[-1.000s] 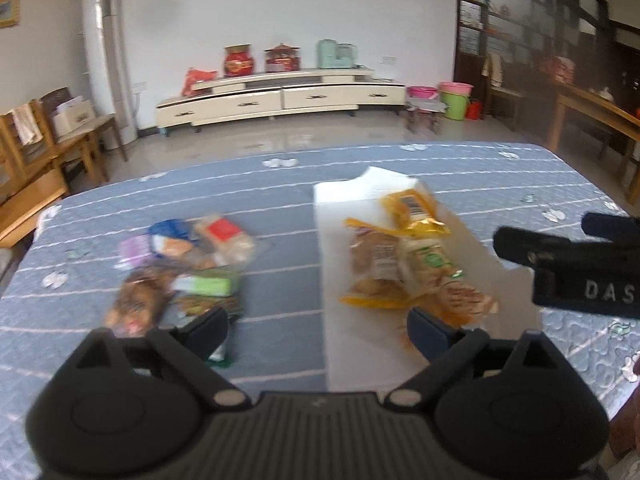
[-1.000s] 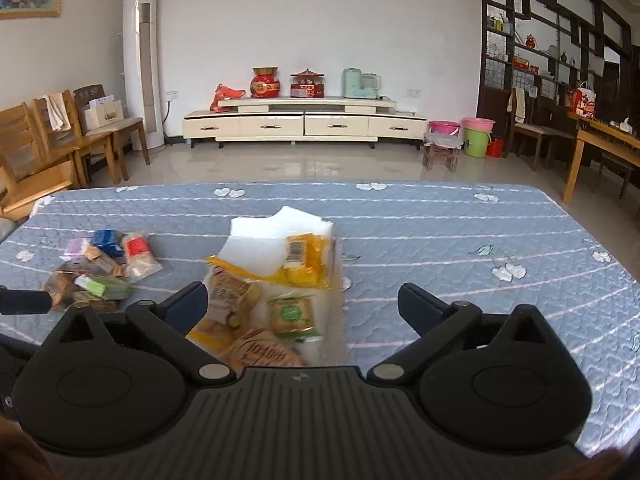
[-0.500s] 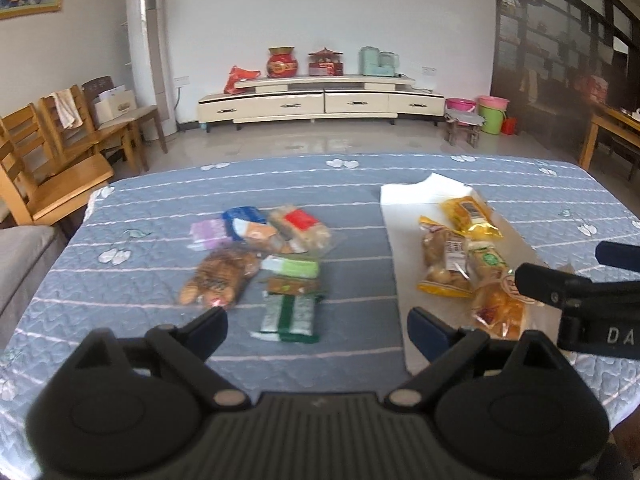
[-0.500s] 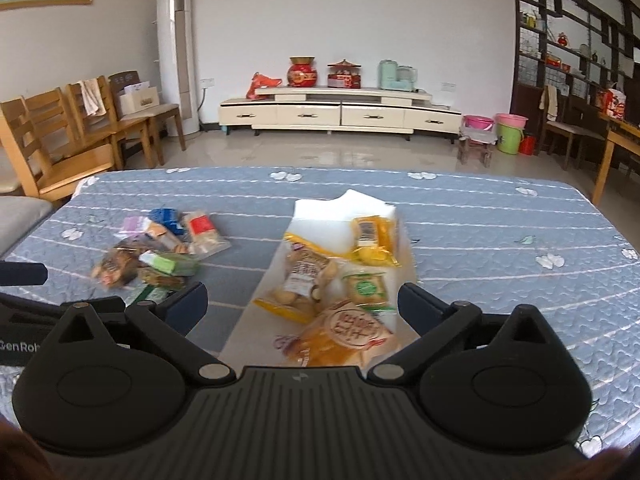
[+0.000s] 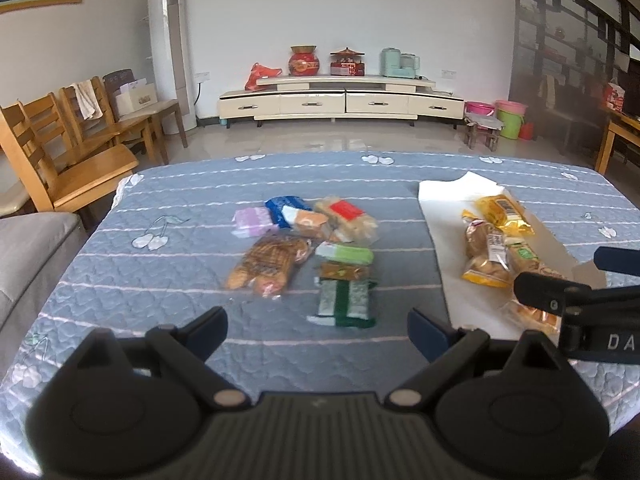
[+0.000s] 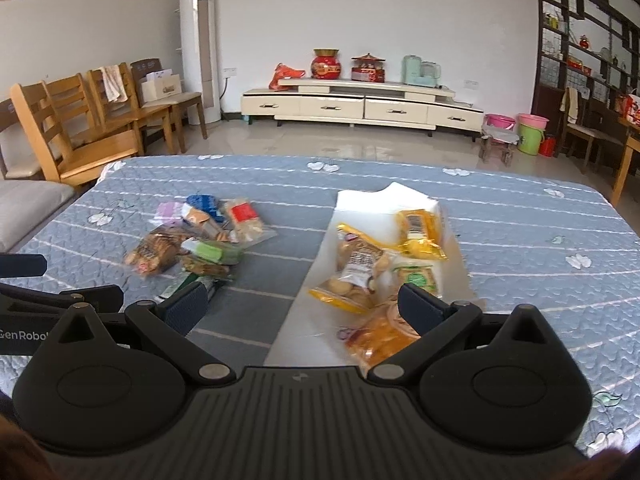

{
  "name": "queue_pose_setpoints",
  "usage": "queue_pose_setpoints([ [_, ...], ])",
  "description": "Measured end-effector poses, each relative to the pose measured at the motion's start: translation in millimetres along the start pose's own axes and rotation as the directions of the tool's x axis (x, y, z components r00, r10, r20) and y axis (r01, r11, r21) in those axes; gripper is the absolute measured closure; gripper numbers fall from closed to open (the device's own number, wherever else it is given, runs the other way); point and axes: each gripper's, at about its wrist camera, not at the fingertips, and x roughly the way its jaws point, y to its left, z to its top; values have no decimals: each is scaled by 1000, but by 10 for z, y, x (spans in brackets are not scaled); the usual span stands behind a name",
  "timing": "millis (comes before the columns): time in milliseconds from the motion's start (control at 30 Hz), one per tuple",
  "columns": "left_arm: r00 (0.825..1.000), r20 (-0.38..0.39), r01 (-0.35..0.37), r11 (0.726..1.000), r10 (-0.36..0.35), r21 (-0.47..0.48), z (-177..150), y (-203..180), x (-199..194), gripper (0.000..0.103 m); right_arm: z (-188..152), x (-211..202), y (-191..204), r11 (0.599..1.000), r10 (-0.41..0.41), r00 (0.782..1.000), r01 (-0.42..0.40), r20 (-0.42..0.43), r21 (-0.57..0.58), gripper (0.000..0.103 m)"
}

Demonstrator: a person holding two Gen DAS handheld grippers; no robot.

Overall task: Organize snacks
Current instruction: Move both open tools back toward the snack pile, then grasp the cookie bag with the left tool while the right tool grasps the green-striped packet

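A loose pile of snack packets [image 5: 304, 248] lies on the blue quilted table [image 5: 180, 208]; the same pile shows in the right wrist view [image 6: 200, 240]. A green and white packet [image 5: 344, 300] lies nearest my left gripper [image 5: 318, 326], which is open and empty above the table's near part. A white sheet [image 6: 360, 208] to the right holds several yellow and orange snack bags [image 6: 360, 272]. My right gripper [image 6: 302, 302] is open and empty over the sheet's near end. It also shows in the left wrist view [image 5: 568, 292].
Wooden chairs [image 5: 72, 148] stand off the table's left side. A grey cushion [image 5: 28, 248] lies at the left edge. A TV cabinet [image 5: 340, 100] and a white standing air conditioner [image 5: 172, 52] stand at the far wall. Coloured buckets [image 6: 528, 128] stand at the right.
Both grippers have swung left and pulled back, so the loose pile now sits nearer the middle of each view. Both stay open and empty. No snack has moved.
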Motion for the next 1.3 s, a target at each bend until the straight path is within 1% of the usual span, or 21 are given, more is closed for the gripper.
queue_pose_setpoints([
  [167,1000,-9,-9,1000,9,-10,-58,140,26,7,4,144,145,999,25,999,-25,-21,-20,0],
  [367,1000,-24,-20,999,19,-30,-113,323,101,7,-6,328,294,997,70,996,-71,-47,-18,0],
  [600,997,-51,-53,998,51,-33,-149,505,316,7,-37,479,415,994,102,993,-105,-63,-41,0],
  [733,997,-58,-56,998,55,-11,-85,591,562,5,-58,553,404,993,114,991,-116,-71,-28,0],
  [800,998,-54,-38,999,39,13,-20,618,722,4,-82,578,392,993,120,990,-121,-75,-15,0],
  [1000,998,-58,-33,995,38,91,225,606,1265,2,-141,634,380,991,136,987,-136,-89,0,0],
  [1100,996,-80,-32,992,42,121,298,558,1528,2,-167,675,392,989,145,984,-146,-98,2,0],
  [1200,994,-110,-15,992,29,129,340,526,1745,2,-174,723,422,988,156,982,-157,-110,-3,0],
  [1267,992,-120,-14,991,30,134,349,503,1862,4,-175,765,433,987,162,980,-163,-118,-4,0],
  [1300,992,-123,-8,991,24,133,359,497,1906,6,-175,792,441,986,163,979,-165,-122,-3,0],
])
